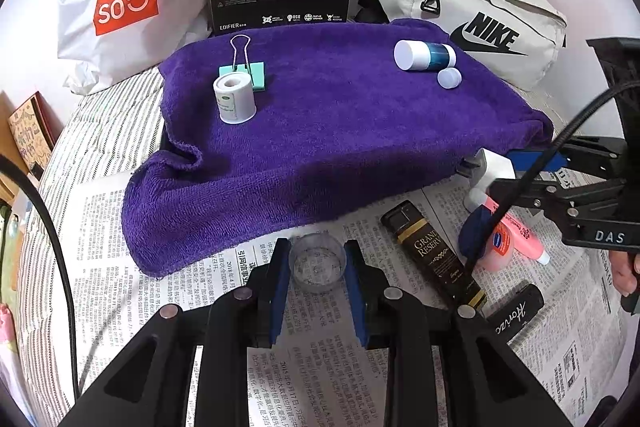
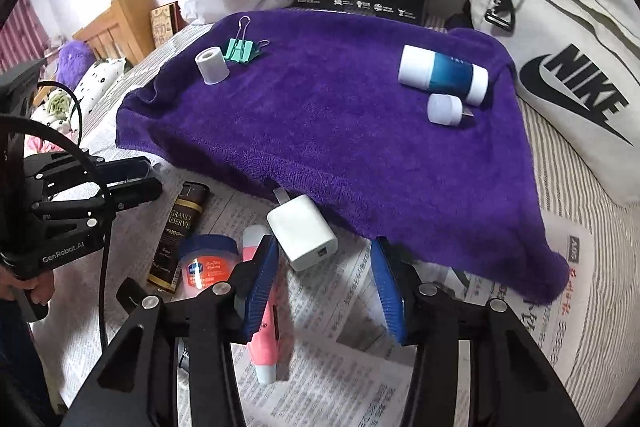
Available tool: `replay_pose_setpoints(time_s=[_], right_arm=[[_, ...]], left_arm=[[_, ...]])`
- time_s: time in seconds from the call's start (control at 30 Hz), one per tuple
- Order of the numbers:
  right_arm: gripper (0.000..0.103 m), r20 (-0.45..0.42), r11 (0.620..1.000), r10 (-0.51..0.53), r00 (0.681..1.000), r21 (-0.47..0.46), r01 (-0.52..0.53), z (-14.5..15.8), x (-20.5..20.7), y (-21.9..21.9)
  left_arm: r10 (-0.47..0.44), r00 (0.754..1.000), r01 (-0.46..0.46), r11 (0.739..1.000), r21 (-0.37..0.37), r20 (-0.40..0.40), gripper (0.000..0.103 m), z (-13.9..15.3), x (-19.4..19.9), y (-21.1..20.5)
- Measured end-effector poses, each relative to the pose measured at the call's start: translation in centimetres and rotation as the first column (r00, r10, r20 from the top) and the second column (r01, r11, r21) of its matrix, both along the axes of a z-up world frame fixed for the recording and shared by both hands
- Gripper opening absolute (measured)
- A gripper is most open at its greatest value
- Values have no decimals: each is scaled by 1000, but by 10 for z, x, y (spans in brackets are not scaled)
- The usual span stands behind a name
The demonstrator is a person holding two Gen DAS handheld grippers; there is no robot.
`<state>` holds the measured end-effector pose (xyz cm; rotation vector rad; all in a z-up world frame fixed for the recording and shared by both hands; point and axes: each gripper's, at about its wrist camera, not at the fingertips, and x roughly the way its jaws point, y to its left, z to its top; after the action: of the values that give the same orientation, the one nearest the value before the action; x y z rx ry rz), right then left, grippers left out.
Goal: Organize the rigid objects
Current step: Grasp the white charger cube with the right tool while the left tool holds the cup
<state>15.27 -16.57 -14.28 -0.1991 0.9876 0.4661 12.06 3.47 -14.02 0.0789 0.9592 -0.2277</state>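
While my left tool [image 1: 318,267] pinches it: the clear plastic cup [image 1: 317,263] sits between the blue pads, over the newspaper [image 1: 160,275].
Right tool [image 2: 324,287]: spread wide, the white charger [image 2: 302,231] just ahead of its fingers, at the towel's edge.
Purple towel [image 1: 340,131]: carries a tape roll [image 1: 234,99], green binder clip [image 1: 244,69], and blue-and-white bottle [image 1: 424,55].
Beside the charger: pink tube [image 2: 262,323], small jar [image 2: 208,259].

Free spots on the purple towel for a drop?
Purple towel: middle is bare, between the tape roll with binder clip and the blue bottle with small cap. Newspaper near the charger is crowded.
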Motion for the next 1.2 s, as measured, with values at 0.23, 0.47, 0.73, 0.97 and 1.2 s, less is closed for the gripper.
replay_pose_setpoints(time_s=[0.23,0.47,0.73,0.97,1.2], right_arm=[[37,20,998,61,998,-2,-61,-7,4,11],[36,-4,999,34,999,-5,-34,-3,-3,-1],[36,-54,990,-142,988,-12,141,-4,-25,-57],[42,-13,996,-90,996,-12,90,-6,-26,-53],[38,-11,993,-119,993,2,119,-2,-20,-58]], left_arm=[[2,1000,-3,1000,2,9,26,0,-1,0],[-1,1000,1,1000,-10,0,26,0,-1,2],[3,1000,-3,1000,6,0,26,0,-2,0],[-4,1000,4,1000,10,-5,26,0,-2,-1],[14,1000,-14,1000,-3,-15,26,0,-4,1]])
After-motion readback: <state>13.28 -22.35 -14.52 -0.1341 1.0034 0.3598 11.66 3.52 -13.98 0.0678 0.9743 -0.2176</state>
